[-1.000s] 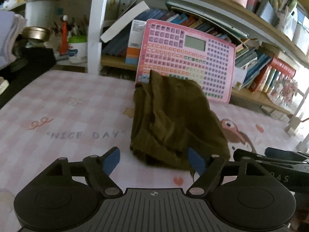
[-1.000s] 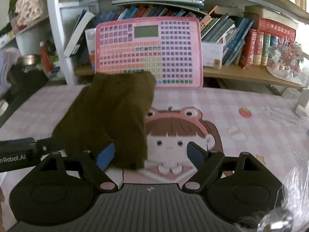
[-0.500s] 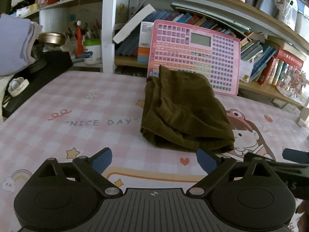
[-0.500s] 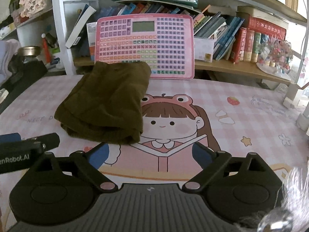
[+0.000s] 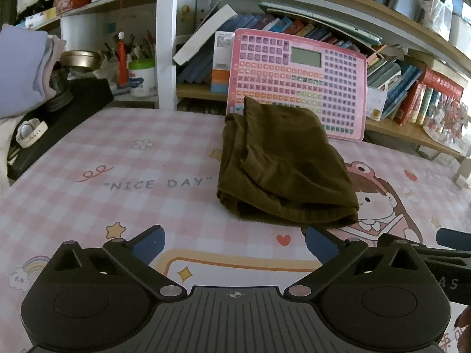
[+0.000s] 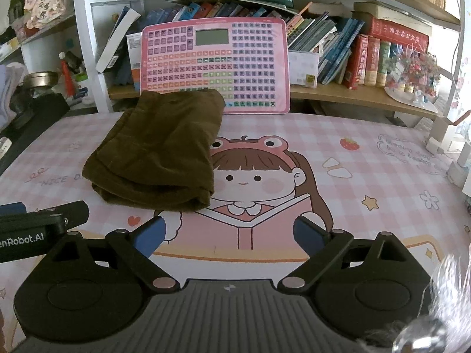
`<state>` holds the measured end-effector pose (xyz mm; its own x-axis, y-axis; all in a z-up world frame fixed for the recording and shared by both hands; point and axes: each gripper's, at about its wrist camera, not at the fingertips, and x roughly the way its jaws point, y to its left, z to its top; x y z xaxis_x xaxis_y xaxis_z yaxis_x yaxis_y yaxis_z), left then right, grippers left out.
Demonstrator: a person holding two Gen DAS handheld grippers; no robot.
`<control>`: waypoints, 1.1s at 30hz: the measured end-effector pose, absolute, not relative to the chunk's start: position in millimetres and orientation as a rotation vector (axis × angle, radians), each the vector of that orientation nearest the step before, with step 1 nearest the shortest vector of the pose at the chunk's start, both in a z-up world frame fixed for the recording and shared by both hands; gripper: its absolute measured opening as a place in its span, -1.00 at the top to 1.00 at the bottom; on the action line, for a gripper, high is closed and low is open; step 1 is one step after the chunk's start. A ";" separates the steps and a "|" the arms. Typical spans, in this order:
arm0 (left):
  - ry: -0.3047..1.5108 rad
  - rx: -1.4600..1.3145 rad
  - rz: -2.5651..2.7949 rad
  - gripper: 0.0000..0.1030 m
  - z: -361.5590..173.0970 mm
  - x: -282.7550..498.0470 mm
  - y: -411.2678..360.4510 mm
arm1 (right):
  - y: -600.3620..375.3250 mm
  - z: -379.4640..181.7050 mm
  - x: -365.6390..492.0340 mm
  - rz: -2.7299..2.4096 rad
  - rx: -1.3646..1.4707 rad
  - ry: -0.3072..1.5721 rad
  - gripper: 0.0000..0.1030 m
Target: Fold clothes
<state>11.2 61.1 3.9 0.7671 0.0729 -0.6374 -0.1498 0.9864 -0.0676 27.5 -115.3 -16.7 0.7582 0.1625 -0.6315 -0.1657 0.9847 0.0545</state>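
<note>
We found the olive-brown garment (image 5: 282, 164) lying folded into a thick bundle on the pink checked surface (image 5: 123, 158), its far edge just in front of the pink keyboard toy (image 5: 297, 82) that leaned against the bookshelf (image 6: 347, 94). In the left wrist view the bundle sat right of the words "NICE DAY" printed on the mat, and its near folded edge faced us, with layers showing along the left side. The left tool (image 5: 234, 242) hovered just short of that near edge; its blue pads were opening wide and nothing lay between them (only bare mat with a small red heart). In the right wrist view the same garment (image 6: 159, 150) lay to the upper left, partly covering the cartoon girl's frog hat on the mat, and the right tool (image 6: 231, 232) stood with its pads spread well apart over the drawn open book, gripping nothing. The black body of the left tool (image 6: 44, 220) showed at the left border of that view, near the bundle's front corner but not touching it. A black case with a white wristband (image 5: 29, 132) on it sat at the far left edge of the surface.
</note>
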 end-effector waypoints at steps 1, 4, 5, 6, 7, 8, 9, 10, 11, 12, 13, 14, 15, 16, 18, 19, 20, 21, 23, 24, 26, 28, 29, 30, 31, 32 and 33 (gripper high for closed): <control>0.687 -0.117 0.122 -1.00 4.0 11.0 61.0 | -115.2 -16.7 27.4 0.179 -0.005 0.688 -0.82; 0.691 -0.116 0.124 -1.00 4.1 10.6 60.6 | -115.6 -17.0 27.8 0.180 -0.003 0.692 -0.82; 0.692 -0.117 0.123 -1.00 4.0 10.6 60.6 | -115.6 -17.1 27.8 0.180 -0.003 0.693 -0.82; 0.694 -0.117 0.123 -1.00 3.9 10.5 60.5 | -115.4 -17.2 27.8 0.180 -0.003 0.694 -0.82; 0.695 -0.118 0.122 -1.00 3.7 10.4 60.5 | -115.2 -17.4 27.8 0.179 -0.004 0.695 -0.82; 0.695 -0.118 0.120 -1.00 3.5 10.2 60.7 | -115.0 -17.6 27.8 0.178 -0.004 0.696 -0.82; 0.696 -0.118 0.118 -1.00 3.3 9.9 60.6 | -114.9 -17.7 27.9 0.177 -0.005 0.697 -0.82; 0.696 -0.117 0.116 -1.00 3.2 9.6 60.3 | -114.9 -17.7 28.0 0.176 -0.004 0.698 -0.82; 0.695 -0.116 0.115 -1.00 3.2 9.3 60.1 | -115.1 -17.8 28.0 0.175 -0.003 0.699 -0.82; 0.695 -0.115 0.113 -1.00 3.2 9.0 59.9 | -115.3 -17.9 28.1 0.174 -0.002 0.700 -0.82; 0.694 -0.114 0.110 -1.00 3.2 8.9 59.5 | -115.5 -17.9 28.0 0.173 -0.001 0.700 -0.82; 0.694 -0.113 0.109 -1.00 3.1 8.8 59.1 | -115.7 -17.8 27.9 0.171 0.000 0.700 -0.82; 0.694 -0.112 0.108 -1.00 3.0 8.7 58.7 | -115.8 -17.7 27.9 0.170 0.001 0.701 -0.82; 0.694 -0.111 0.107 -1.00 2.9 8.7 58.4 | -115.9 -17.6 27.9 0.169 0.001 0.701 -0.82; 0.696 -0.110 0.109 -1.00 2.7 8.7 58.4 | -116.2 -17.5 27.2 0.167 0.002 0.701 -0.82; 0.697 -0.111 0.110 -1.00 2.4 8.7 58.6 | -116.4 -17.6 26.9 0.167 0.003 0.700 -0.82; 0.698 -0.111 0.112 -1.00 2.3 8.7 58.8 | -116.2 -17.7 26.6 0.167 0.003 0.700 -0.82; 0.699 -0.111 0.114 -1.00 2.3 8.7 59.2 | -115.9 -17.7 26.3 0.167 0.002 0.700 -0.82; 0.700 -0.113 0.116 -1.00 2.2 8.7 59.7 | -115.3 -17.7 25.9 0.167 0.001 0.701 -0.82; 0.701 -0.113 0.117 -1.00 2.2 8.7 59.9 | -115.0 -17.7 25.8 0.168 0.000 0.702 -0.82; 0.702 -0.114 0.118 -1.00 2.1 8.8 60.4 | -114.6 -18.0 25.7 0.168 -0.001 0.703 -0.82; 0.703 -0.114 0.118 -1.00 1.9 8.8 60.2 | -114.3 -18.2 25.8 0.168 -0.001 0.703 -0.82; 0.704 -0.115 0.118 -1.00 1.8 8.9 60.1 | -114.3 -18.2 26.1 0.168 -0.001 0.704 -0.82; 0.705 -0.115 0.118 -1.00 1.7 9.0 60.0 | -114.3 -18.1 26.3 0.167 -0.001 0.704 -0.82; 0.705 -0.116 0.117 -1.00 1.6 9.2 60.0 | -114.3 -18.0 26.4 0.167 -0.001 0.705 -0.82; 0.706 -0.117 0.117 -1.00 1.5 9.3 60.0 | -114.3 -17.9 26.4 0.167 -0.001 0.705 -0.82; 0.707 -0.118 0.116 -1.00 1.4 9.5 60.0 | -114.4 -17.9 26.4 0.166 -0.001 0.705 -0.82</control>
